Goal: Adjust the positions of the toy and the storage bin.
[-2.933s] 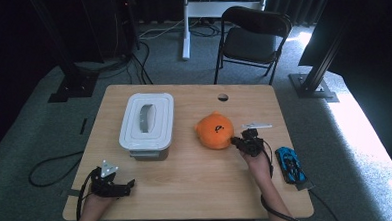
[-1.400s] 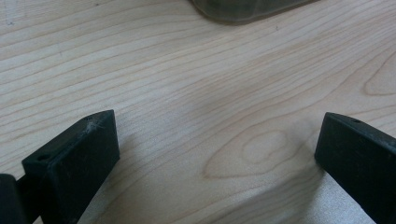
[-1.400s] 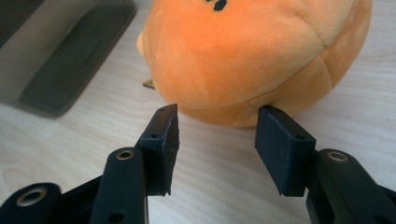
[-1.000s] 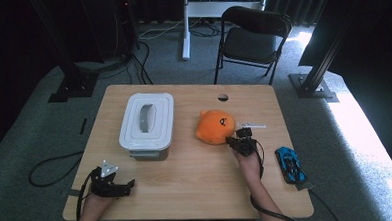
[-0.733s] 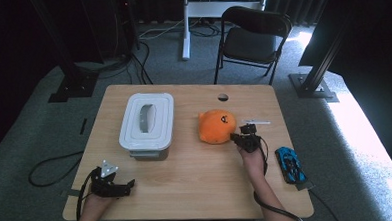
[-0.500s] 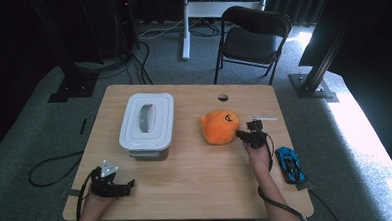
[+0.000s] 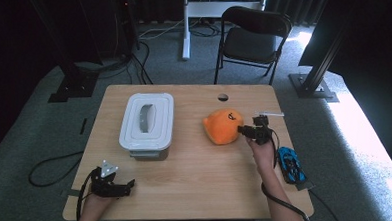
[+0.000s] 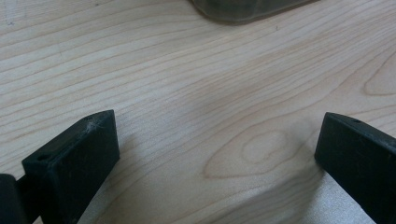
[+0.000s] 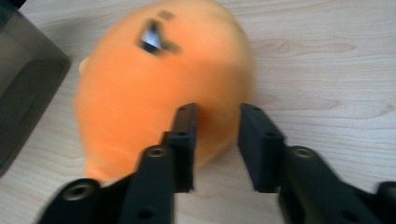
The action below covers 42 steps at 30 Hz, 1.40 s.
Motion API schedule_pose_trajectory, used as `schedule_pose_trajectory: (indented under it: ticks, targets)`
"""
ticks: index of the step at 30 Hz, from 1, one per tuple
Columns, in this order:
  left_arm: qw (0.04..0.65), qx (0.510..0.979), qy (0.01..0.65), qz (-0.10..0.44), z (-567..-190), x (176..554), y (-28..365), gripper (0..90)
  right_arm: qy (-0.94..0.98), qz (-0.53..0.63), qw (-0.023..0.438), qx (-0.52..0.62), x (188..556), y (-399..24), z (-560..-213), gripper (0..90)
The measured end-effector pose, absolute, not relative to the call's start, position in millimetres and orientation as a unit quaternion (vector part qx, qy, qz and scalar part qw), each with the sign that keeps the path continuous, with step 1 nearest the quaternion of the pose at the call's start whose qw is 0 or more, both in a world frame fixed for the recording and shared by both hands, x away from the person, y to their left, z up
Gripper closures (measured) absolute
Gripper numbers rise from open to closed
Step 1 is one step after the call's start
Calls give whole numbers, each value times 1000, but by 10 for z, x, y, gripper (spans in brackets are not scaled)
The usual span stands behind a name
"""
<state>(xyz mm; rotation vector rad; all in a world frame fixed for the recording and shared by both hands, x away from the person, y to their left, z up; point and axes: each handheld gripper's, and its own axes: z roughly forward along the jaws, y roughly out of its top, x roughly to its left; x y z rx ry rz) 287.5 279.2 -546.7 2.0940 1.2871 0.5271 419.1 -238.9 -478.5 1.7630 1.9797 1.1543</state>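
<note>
At the near left corner of the table (image 7: pixel 187 191) our left gripper (image 7: pixel 128 183) rests with its jaws spread wide over bare wood, holding nothing. Further along stands the lidded white container (image 7: pixel 147 123), and to its right the orange plush toy (image 7: pixel 223 125) lies on the tabletop, right of centre. Our right gripper (image 7: pixel 241 129) sits at the toy's right flank; its jaws have just been opening and now stand partly apart, a bulge of plush showing in the gap, the pads not pressing as far as we can tell. To release cleanly, we should spread wider before pulling away, so no fabric snags. A blue toy car (image 7: pixel 290 164) lies farthest right.
</note>
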Motion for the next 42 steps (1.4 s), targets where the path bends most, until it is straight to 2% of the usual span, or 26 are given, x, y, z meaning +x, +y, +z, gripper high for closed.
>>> schedule_pose_trajectory:
  ticks: [2,4,11,17,21,24,26,28,35,36,40,42]
  targets:
    - [309,792,487,199,-5467,2875,2793,2,683,406,127,594,4115,-2356,-4736,595]
    - [309,792,487,199,-5467,2875,2792,3,689,410,135,583,4002,-2268,-4684,594]
    - [309,792,487,199,-5467,2875,2793,3,724,417,82,544,3729,-1889,-4783,571]
    - [309,792,487,199,-5467,2875,2792,2,727,400,60,555,3787,-1713,-4997,553]
    - [309,792,487,199,-5467,2875,2793,3,729,387,69,560,3844,-1661,-5040,554]
    - [309,792,487,199,-5467,2875,2792,2,716,395,74,570,3895,-1661,-5053,660]
    - [309,792,487,199,-5467,2875,2792,3,713,389,87,577,3903,-1675,-5047,817]
    - [309,792,487,199,-5467,2875,2793,3,718,384,86,574,3906,-1684,-5047,900]
    - [309,792,487,199,-5468,2875,2792,3,712,386,82,581,3854,-1802,-5045,900]
    - [309,792,487,199,-5467,2875,2793,3,708,388,86,583,3837,-1832,-5043,896]
    - [309,792,487,199,-5467,2875,2793,3,688,399,107,597,3829,-1994,-5024,612]
    - [309,792,487,199,-5467,2875,2793,3,673,404,110,610,3845,-2089,-4999,511]
